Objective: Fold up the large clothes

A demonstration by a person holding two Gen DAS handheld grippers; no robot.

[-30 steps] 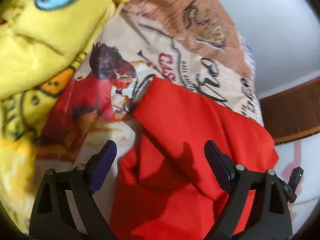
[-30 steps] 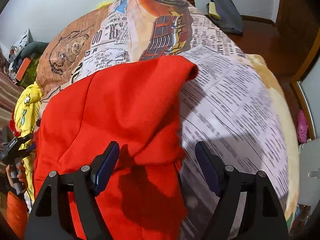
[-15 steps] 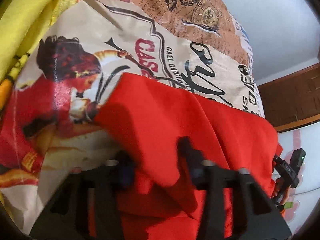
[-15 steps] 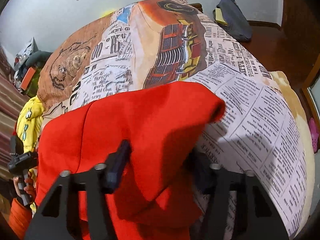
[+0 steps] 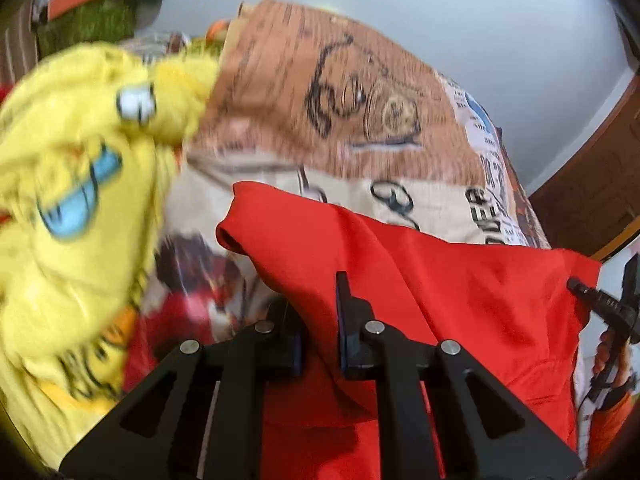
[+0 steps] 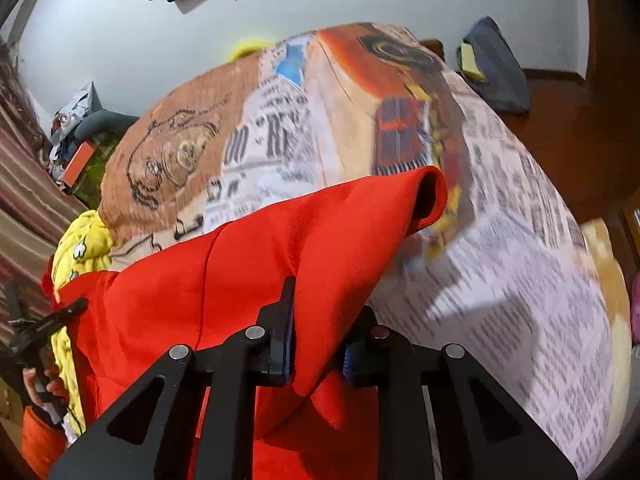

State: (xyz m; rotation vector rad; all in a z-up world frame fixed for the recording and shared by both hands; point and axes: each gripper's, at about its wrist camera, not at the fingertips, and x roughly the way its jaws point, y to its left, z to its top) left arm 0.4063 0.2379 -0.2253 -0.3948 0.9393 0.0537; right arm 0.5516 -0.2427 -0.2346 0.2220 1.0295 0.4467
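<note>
Yellow blanket bunched at the left, left gripper closing its jaws on a fold of the red garment, garment lifted off the printed bedspread, right gripper closing on its other corner.

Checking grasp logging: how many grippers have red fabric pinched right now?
2. The left gripper is closing on the red garment near its left corner; the right gripper is closing on a fold near the right corner. Fabric sits between both sets of jaws.
</note>
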